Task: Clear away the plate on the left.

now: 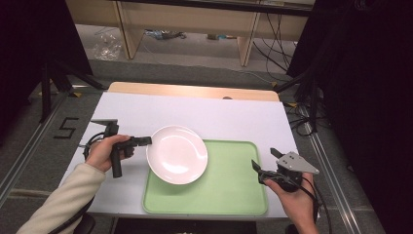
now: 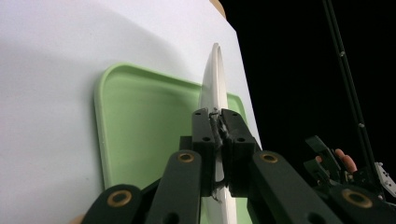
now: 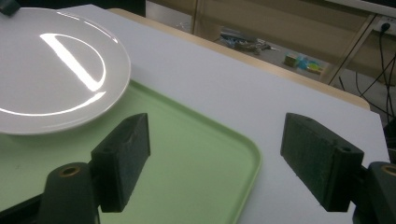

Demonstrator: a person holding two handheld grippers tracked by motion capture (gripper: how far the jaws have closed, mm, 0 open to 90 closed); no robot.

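A white plate (image 1: 177, 154) hangs over the left part of a light green tray (image 1: 229, 190), held by its left rim. My left gripper (image 1: 147, 141) is shut on that rim; in the left gripper view the plate (image 2: 213, 79) stands edge-on between the pads of the gripper (image 2: 218, 122), with the tray (image 2: 140, 121) beyond. My right gripper (image 1: 264, 165) rests at the tray's right edge with its jaws wide apart. In the right gripper view that gripper (image 3: 219, 154) has nothing between its pads, and the plate (image 3: 51, 70) floats above the tray (image 3: 187, 158) at upper left.
The tray lies on a white tabletop (image 1: 219, 114) with a wooden strip along its far edge. Shelving legs and cables stand on the floor behind. A dark stand leg (image 1: 46, 87) is left of the table.
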